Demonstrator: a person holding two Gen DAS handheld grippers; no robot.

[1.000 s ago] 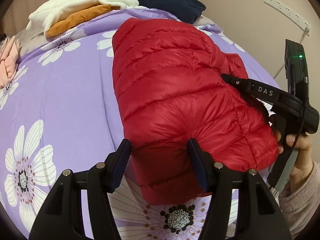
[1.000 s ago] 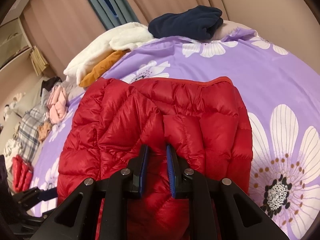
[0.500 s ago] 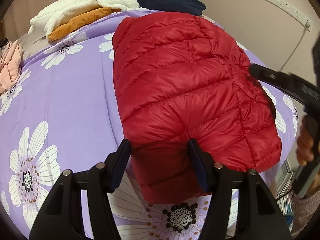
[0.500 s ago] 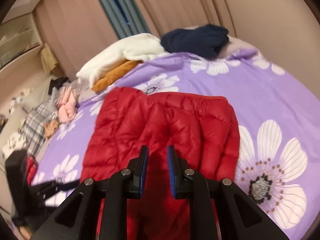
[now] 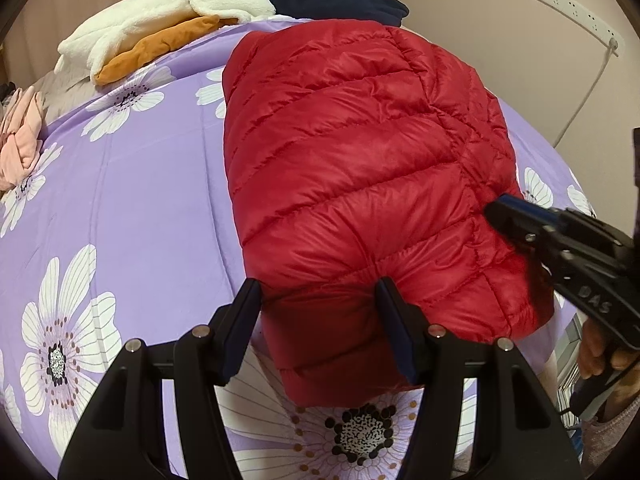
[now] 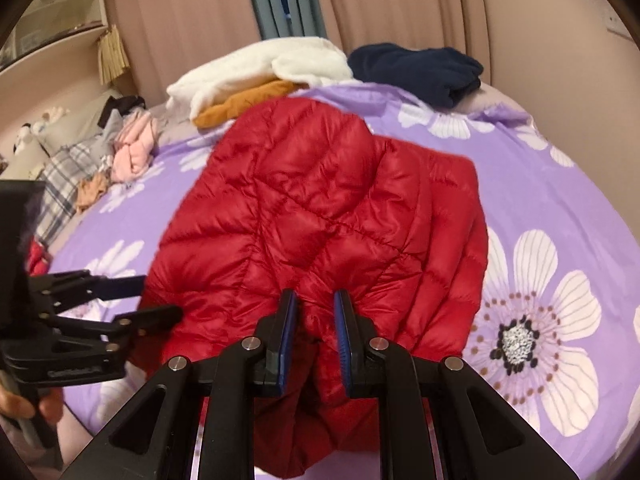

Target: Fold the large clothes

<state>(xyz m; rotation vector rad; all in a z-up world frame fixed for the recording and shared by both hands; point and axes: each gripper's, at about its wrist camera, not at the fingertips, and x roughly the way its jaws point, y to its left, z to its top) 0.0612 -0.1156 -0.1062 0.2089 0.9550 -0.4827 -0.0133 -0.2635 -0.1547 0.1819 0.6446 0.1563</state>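
A red quilted puffer jacket (image 5: 360, 168) lies folded on the purple flowered bedspread (image 5: 132, 208); it also shows in the right wrist view (image 6: 320, 220). My left gripper (image 5: 318, 316) is open, its fingers standing either side of the jacket's near edge. My right gripper (image 6: 315, 320) is shut on a fold of the jacket at its near edge. The right gripper shows in the left wrist view (image 5: 496, 210) at the jacket's right side. The left gripper shows in the right wrist view (image 6: 156, 296) at the jacket's left edge.
White and orange folded clothes (image 5: 160, 36) and a navy garment (image 5: 340, 0) lie at the far end of the bed. Pink clothes (image 5: 20, 136) lie at the far left. A wall with a power strip (image 5: 572, 16) stands on the right.
The right gripper swung off the jacket's middle to its right near edge and now grips a fold there. The jacket's top layer has flattened. The left gripper has stayed put.
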